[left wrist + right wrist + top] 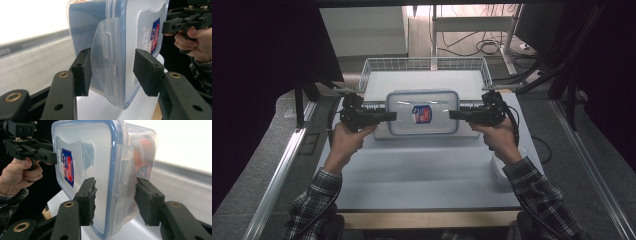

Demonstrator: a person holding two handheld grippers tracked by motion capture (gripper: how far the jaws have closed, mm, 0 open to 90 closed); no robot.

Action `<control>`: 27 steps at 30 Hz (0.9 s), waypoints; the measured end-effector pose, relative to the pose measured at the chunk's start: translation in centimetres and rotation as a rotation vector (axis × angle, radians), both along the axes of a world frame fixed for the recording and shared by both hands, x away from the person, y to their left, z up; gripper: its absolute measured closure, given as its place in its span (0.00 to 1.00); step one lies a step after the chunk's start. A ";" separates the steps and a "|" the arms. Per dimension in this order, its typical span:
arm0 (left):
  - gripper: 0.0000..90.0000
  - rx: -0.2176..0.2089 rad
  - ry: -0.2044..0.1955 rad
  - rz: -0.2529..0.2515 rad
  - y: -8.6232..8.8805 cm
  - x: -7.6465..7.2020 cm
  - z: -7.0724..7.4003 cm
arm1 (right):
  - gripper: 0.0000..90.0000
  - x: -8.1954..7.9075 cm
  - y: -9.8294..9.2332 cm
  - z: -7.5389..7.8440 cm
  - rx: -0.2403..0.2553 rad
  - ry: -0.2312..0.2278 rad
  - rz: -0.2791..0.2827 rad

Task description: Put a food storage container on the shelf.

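Clear plastic container (422, 112), lidded, hangs mid-carry above the table (422, 175), clamped at its ends by the left gripper (390, 116) and right gripper (455, 115); next, I judge, level travel toward the far wire basket (424, 64).

The clear box (422, 112) has a red and blue sticker (422, 114) on its lid, but the words on it are too small to read.

You have the container (422, 113) above the far half of the table (422, 175), your left gripper (393, 116) at its left end, your right gripper (453, 115) at its right; the wire basket (374, 65) stands behind, on the far edge.
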State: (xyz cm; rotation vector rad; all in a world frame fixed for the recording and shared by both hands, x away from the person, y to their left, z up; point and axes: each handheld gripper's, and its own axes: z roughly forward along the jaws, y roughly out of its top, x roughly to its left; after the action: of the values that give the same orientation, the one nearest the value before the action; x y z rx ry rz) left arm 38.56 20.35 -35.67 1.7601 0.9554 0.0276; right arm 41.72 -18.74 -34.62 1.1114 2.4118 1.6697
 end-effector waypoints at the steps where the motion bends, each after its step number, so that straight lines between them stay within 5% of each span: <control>1: 0.55 -0.002 -0.003 0.001 0.1 0.2 0.3 | 0.58 0.2 0.1 0.4 -0.001 -0.004 -0.001; 19: 0.55 -0.030 -0.022 0.019 0.2 4.6 4.7 | 0.58 4.1 0.2 4.4 0.030 -0.010 -0.031; 27: 0.55 -0.030 -0.017 0.028 0.2 6.7 5.1 | 0.57 6.2 0.3 5.0 0.046 -0.004 -0.051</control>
State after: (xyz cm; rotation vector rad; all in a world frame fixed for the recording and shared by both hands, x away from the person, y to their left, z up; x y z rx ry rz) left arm 45.28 20.57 -30.57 1.7165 0.9630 0.0462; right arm 47.94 -18.44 -29.61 1.1640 2.3333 1.7184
